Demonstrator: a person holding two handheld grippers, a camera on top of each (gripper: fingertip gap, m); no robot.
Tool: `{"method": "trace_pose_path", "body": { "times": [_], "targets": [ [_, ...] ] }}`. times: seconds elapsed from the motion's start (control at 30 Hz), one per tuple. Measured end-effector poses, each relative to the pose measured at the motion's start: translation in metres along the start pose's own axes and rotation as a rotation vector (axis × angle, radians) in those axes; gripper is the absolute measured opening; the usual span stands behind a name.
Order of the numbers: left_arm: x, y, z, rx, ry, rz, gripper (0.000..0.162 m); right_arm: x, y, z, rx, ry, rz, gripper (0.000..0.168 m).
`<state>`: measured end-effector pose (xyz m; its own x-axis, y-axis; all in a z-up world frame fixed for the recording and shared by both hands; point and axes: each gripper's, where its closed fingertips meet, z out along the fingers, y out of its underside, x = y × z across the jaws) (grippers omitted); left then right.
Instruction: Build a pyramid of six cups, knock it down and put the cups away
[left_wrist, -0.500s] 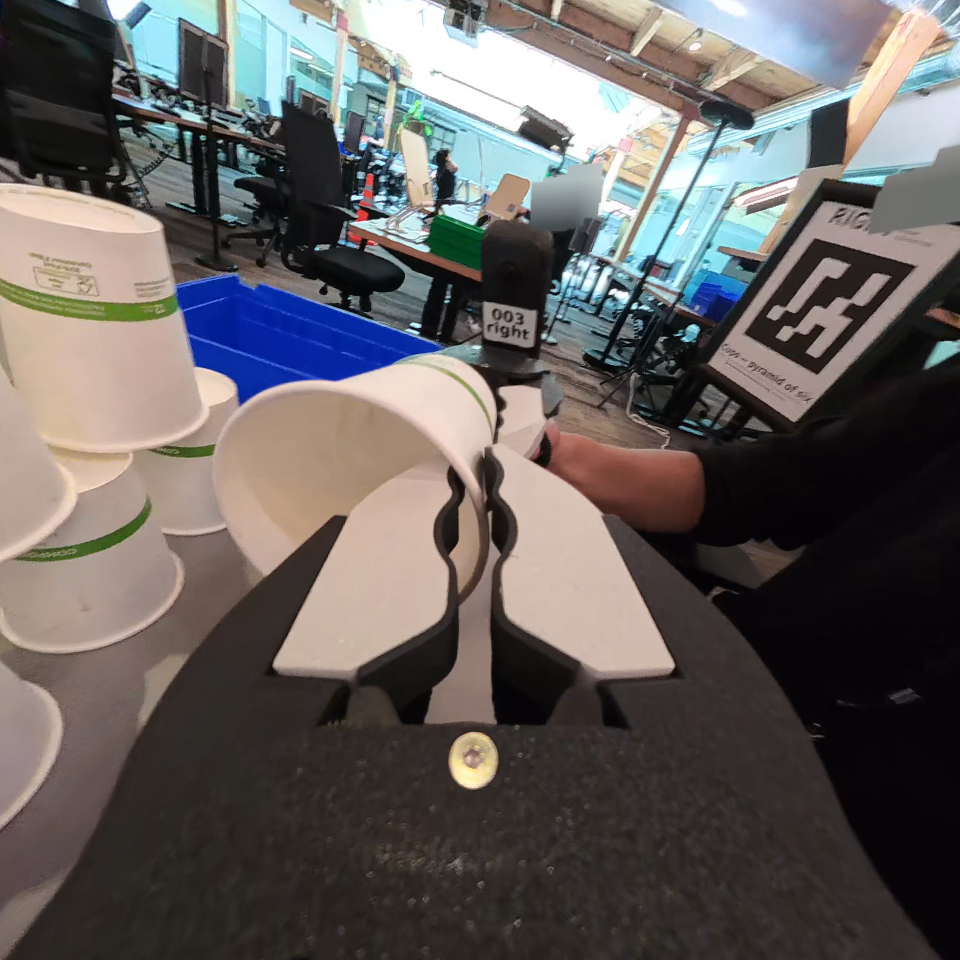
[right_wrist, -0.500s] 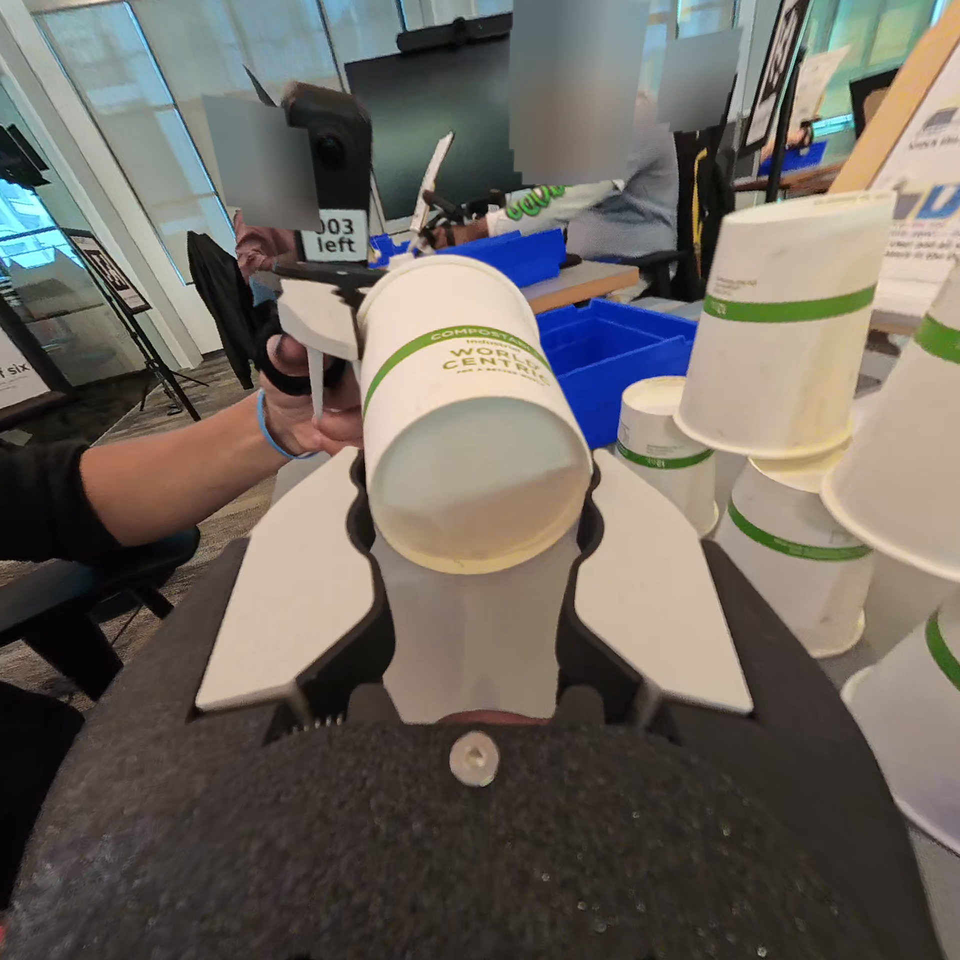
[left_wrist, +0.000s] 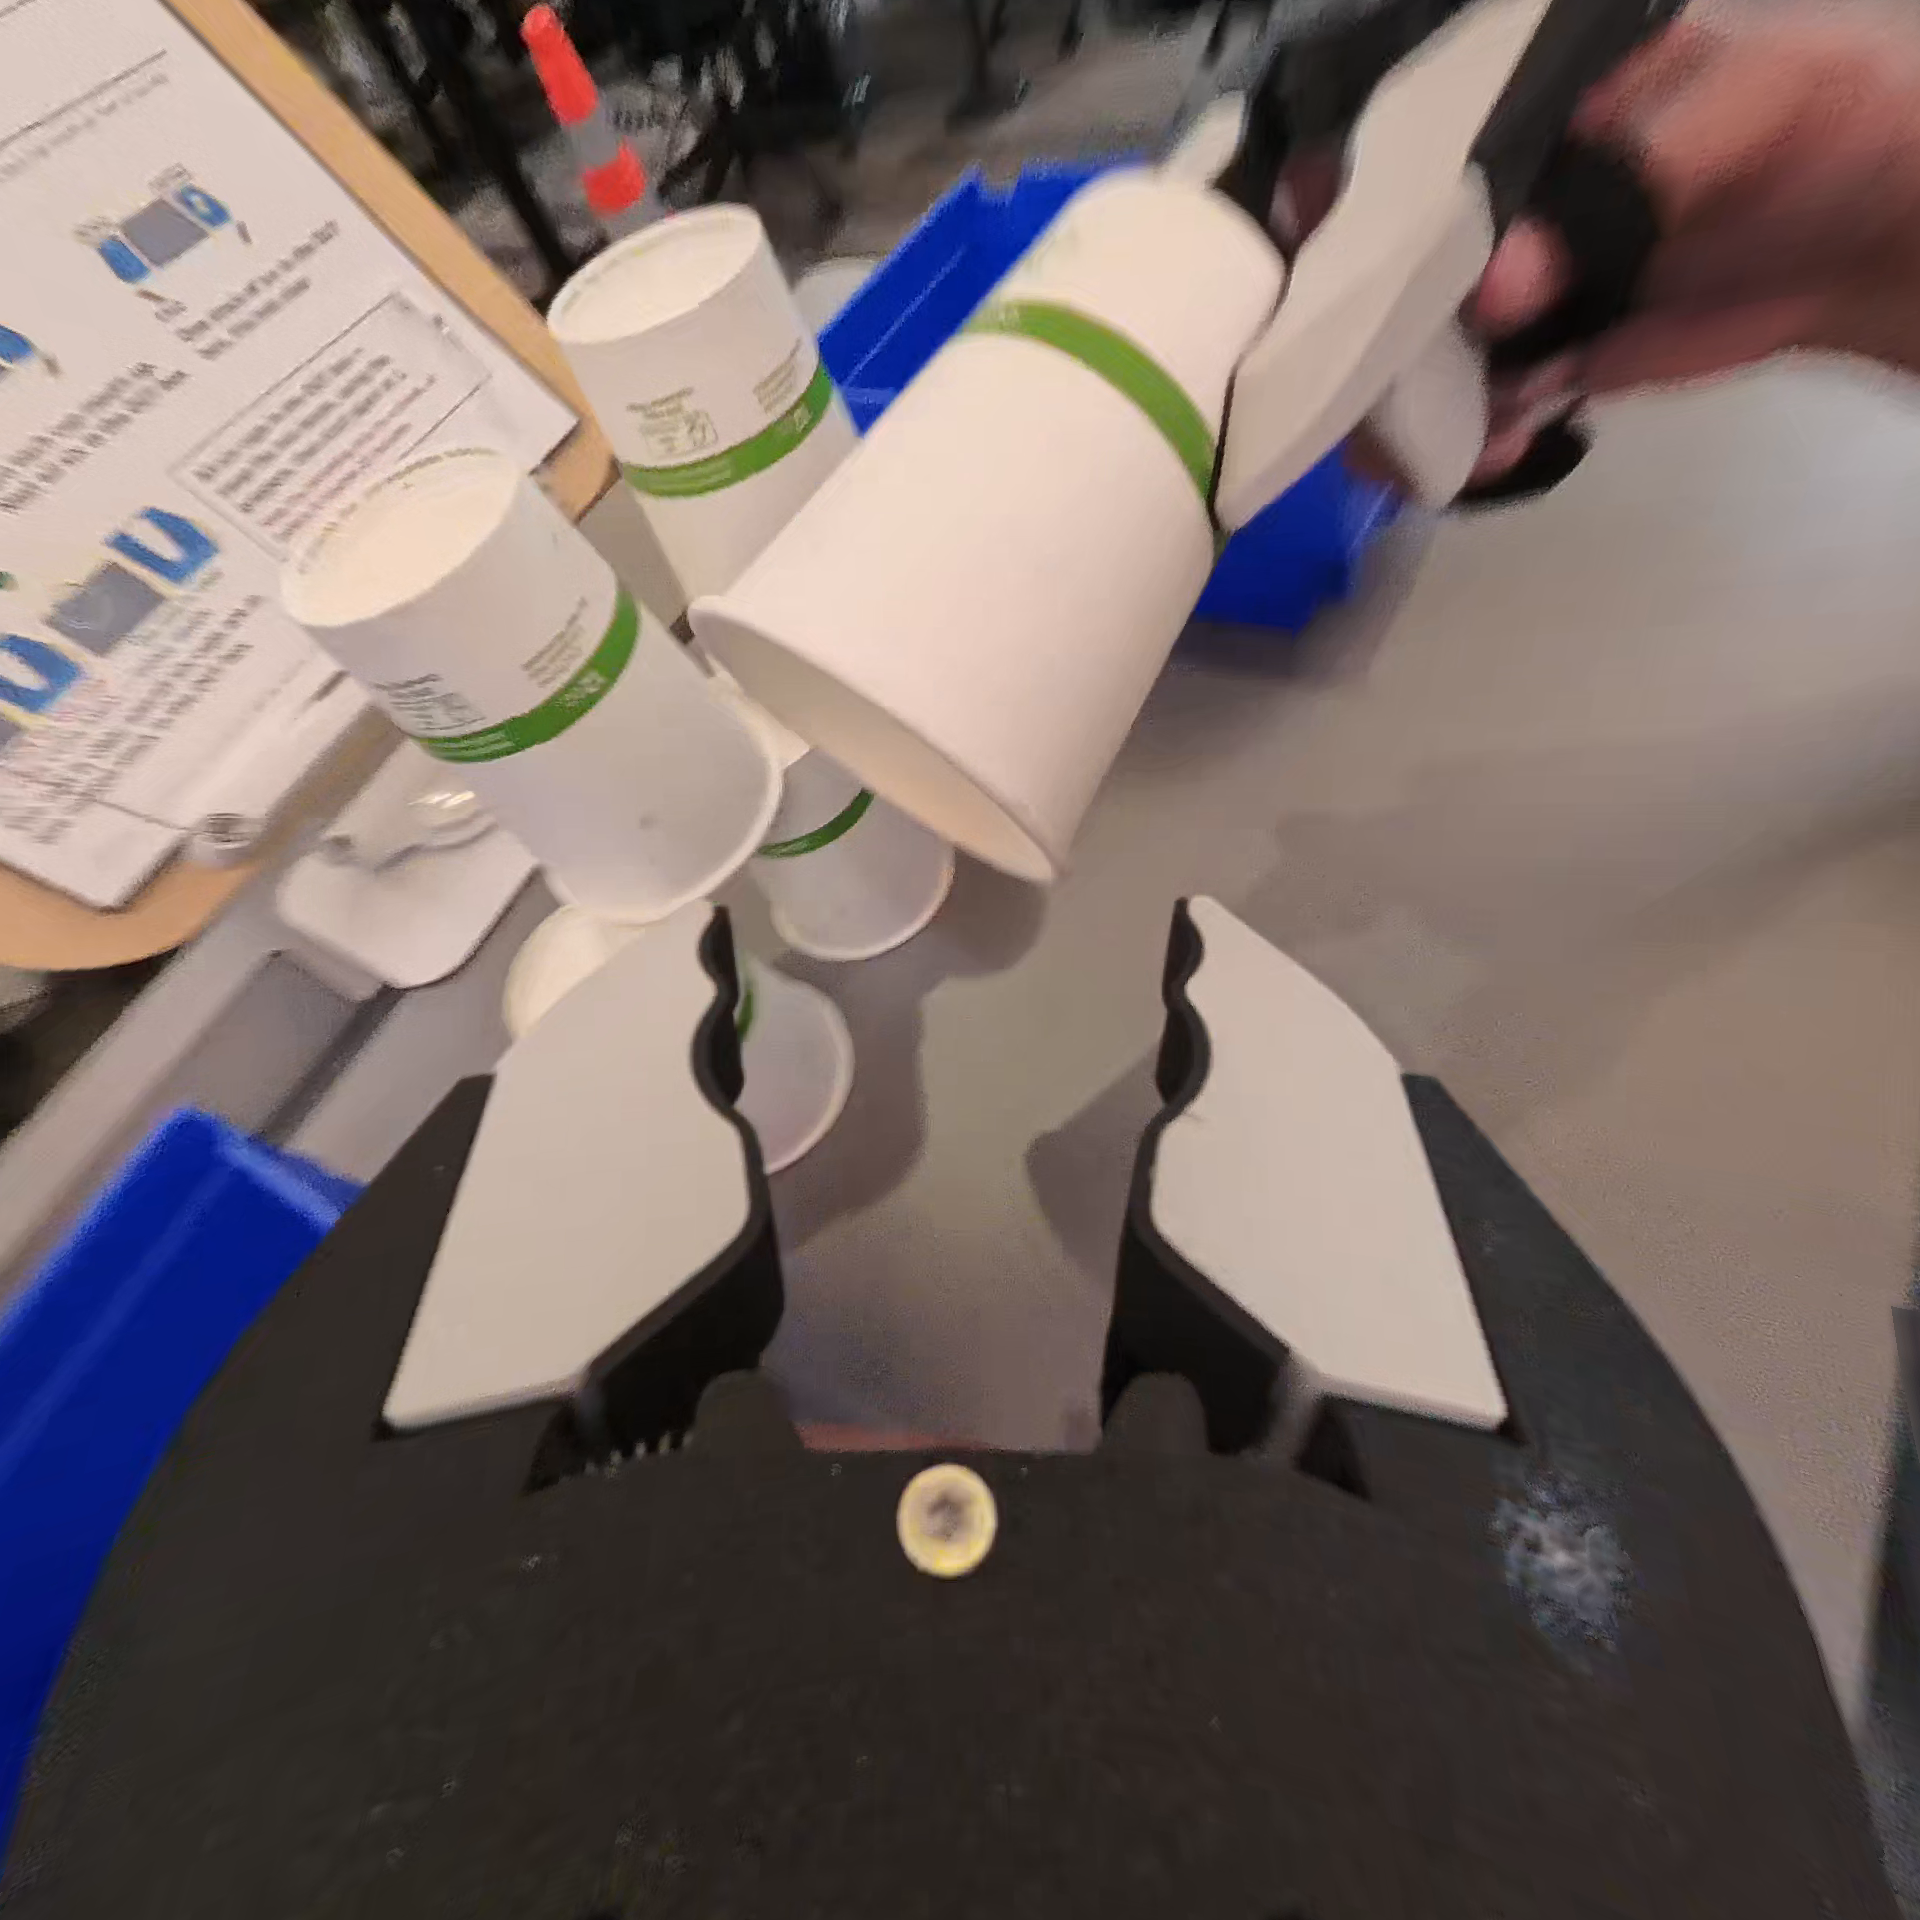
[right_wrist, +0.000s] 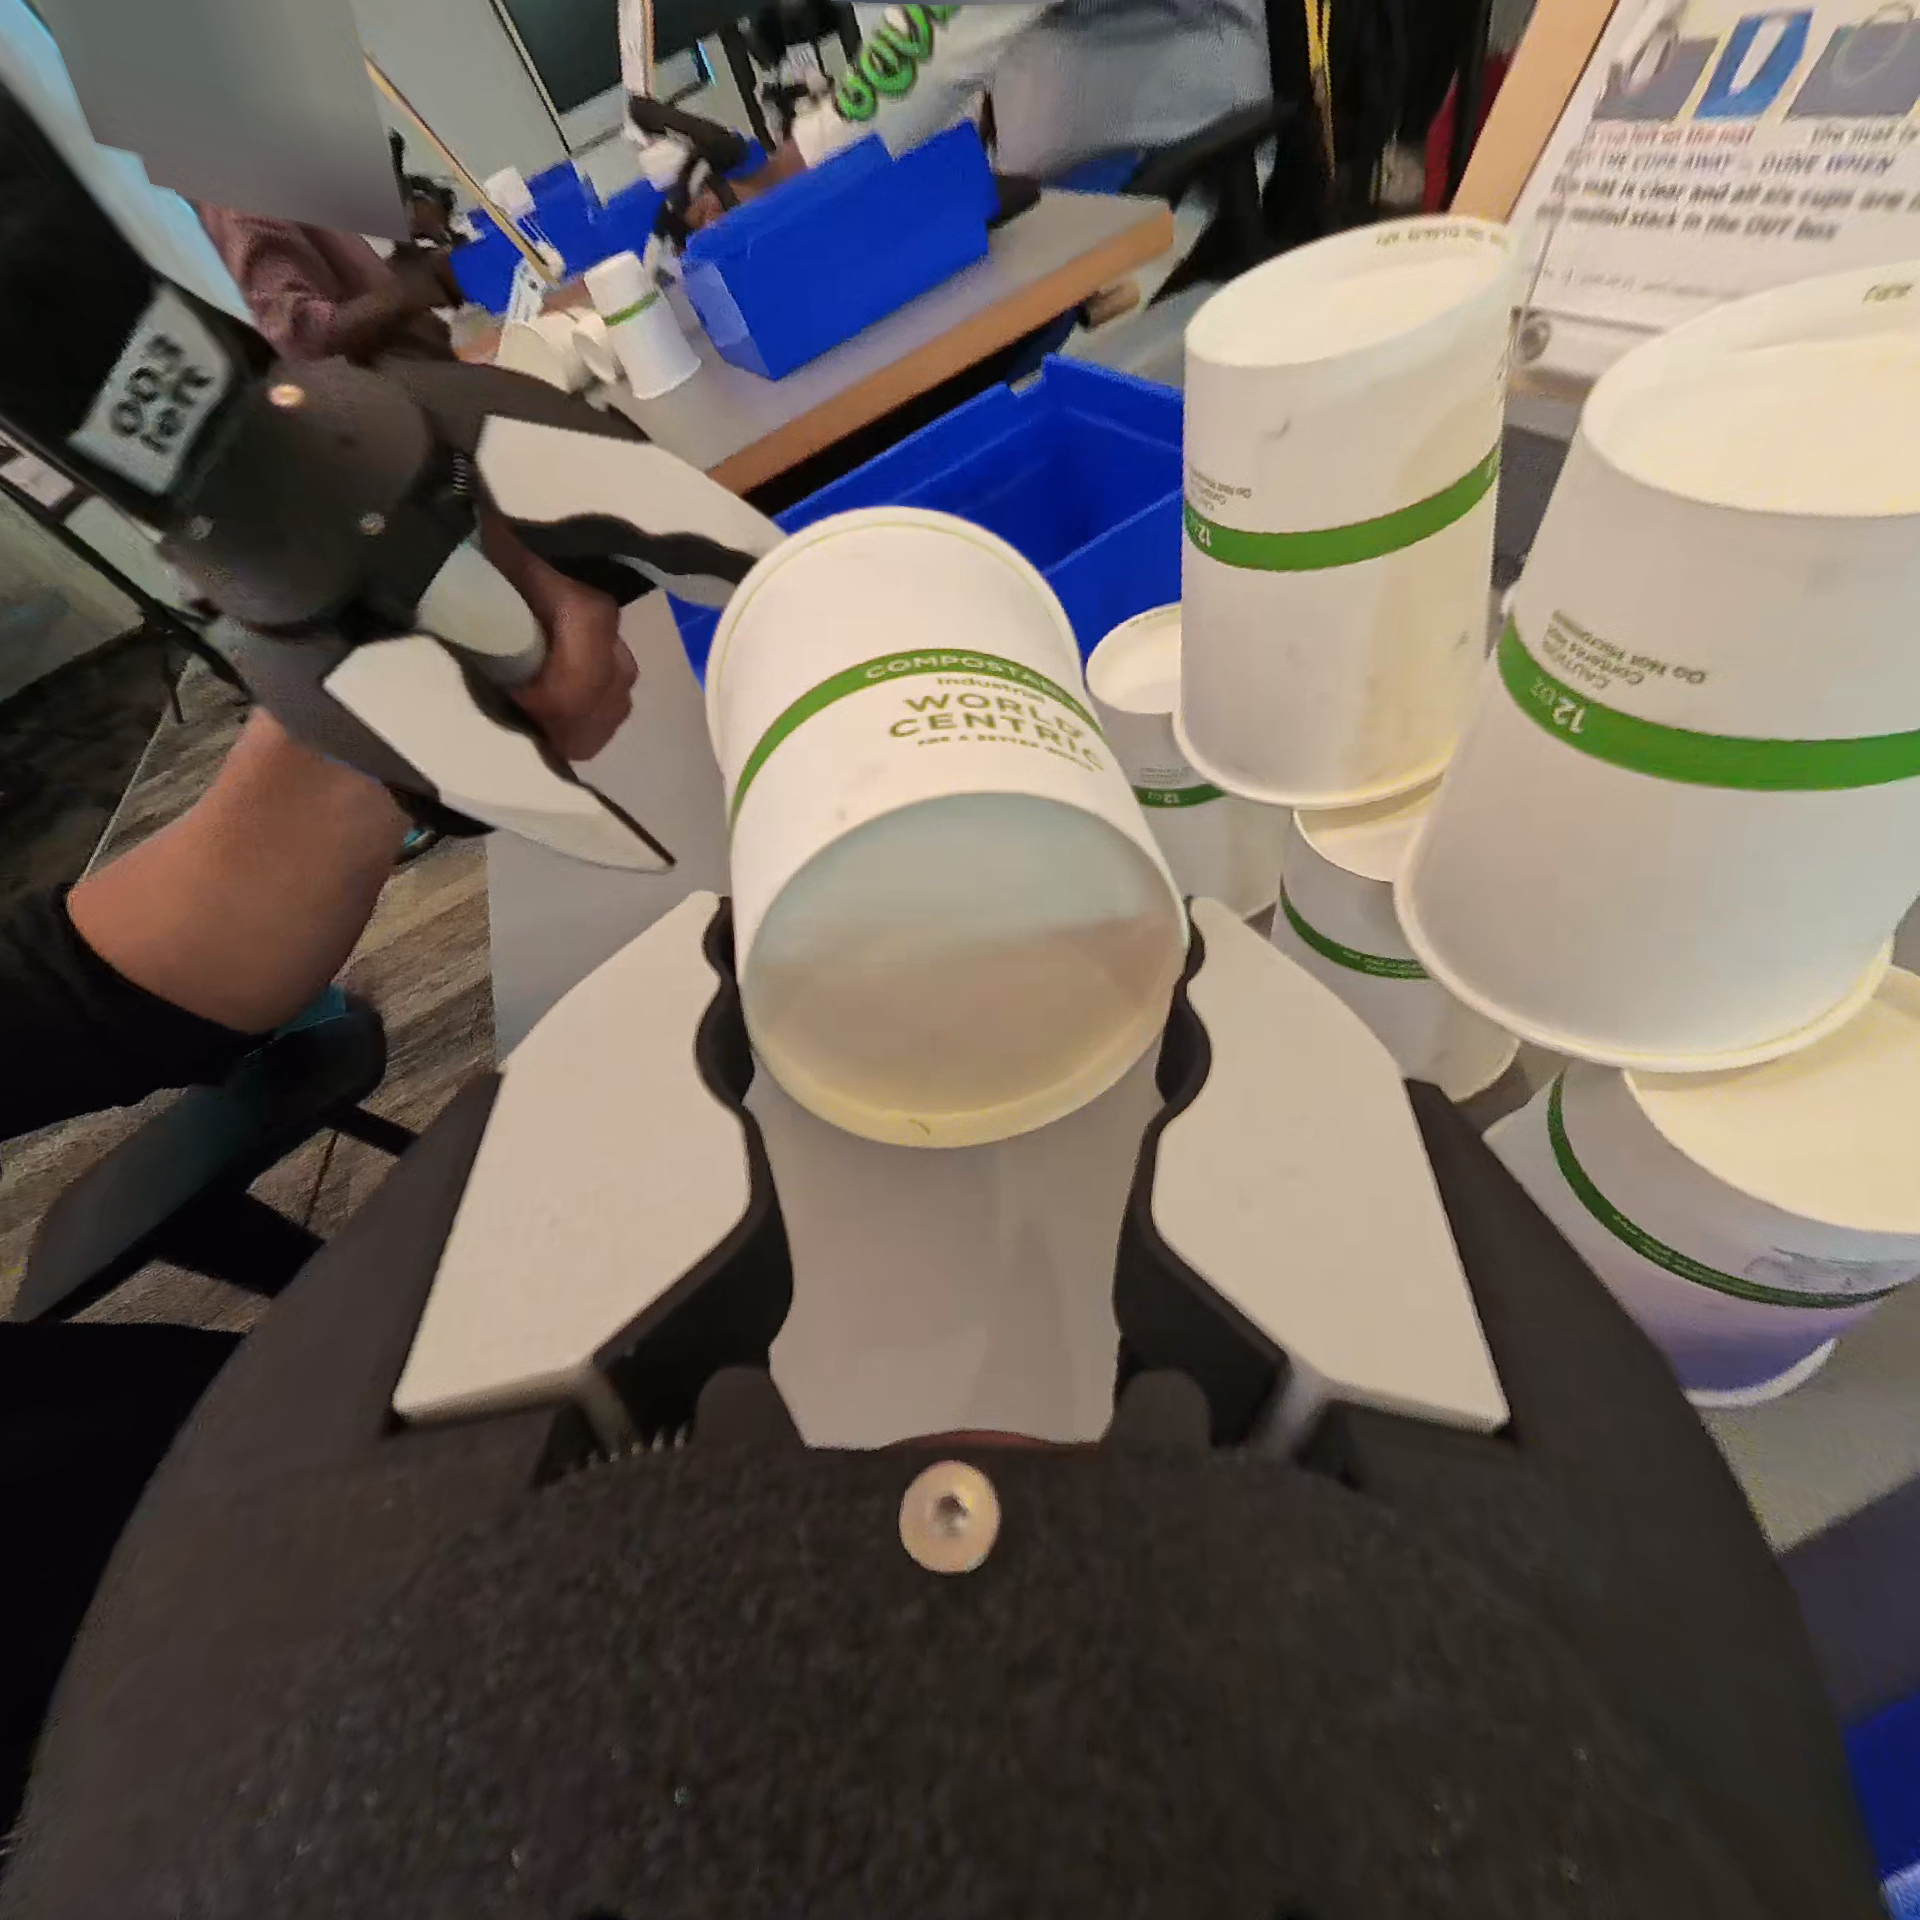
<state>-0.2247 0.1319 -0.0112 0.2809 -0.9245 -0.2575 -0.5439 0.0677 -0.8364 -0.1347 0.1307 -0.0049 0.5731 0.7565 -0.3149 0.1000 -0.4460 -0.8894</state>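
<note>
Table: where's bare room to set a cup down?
Bare grey table right of the cup stack, stretching from the far blue bin toward the left tool. Crowded on the left, between the stack and the sign board.

**Grey counter, cups and bins**

The counter is a plain grey surface running out ahead of the left tool, bare to the right of its fingers. Just ahead and left of that tool, inverted white paper cups with green bands stand rim-down on it: one bottom cup past the fingertips, another partly behind the left finger. A blue bin sits farther ahead, beyond the cups. A second blue bin lies close on the tool's left. A white stand base rests left of the cups, carrying a printed board.
</note>
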Motion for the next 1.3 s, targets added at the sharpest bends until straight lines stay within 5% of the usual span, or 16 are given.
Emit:
{"method": "trace_pose_path", "body": {
  "times": [0.17, 0.4, 0.73, 0.93, 1.1, 1.3],
  "targets": [
    [-0.007, -0.004, 0.009, -0.165, -0.109, 0.228, 0.092, -0.005, -0.004, 0.008, -0.169, 0.046, 0.005, 0.077],
    [0.009, 0.0, 0.036, -0.268, -0.02, 0.315, 0.105, -0.021, 0.0, 0.021, -0.363, 0.097, -0.092, 0.077],
    [0.007, 0.011, 0.054, -0.355, -0.034, 0.387, 0.093, -0.022, 0.009, 0.025, -0.371, 0.088, -0.06, 0.078],
    [0.004, 0.004, 0.05, -0.265, -0.051, 0.305, 0.092, -0.021, -0.007, 0.013, -0.229, 0.115, -0.108, 0.084],
    [-0.02, -0.008, 0.033, -0.085, -0.085, 0.079, 0.092, -0.017, -0.018, -0.031, 0.103, 0.216, -0.117, 0.087],
    [-0.073, -0.078, 0.02, 0.287, -0.264, -0.269, 0.092, -0.018, 0.059, -0.025, 0.27, 0.256, -0.02, 0.081]
  ]
}}
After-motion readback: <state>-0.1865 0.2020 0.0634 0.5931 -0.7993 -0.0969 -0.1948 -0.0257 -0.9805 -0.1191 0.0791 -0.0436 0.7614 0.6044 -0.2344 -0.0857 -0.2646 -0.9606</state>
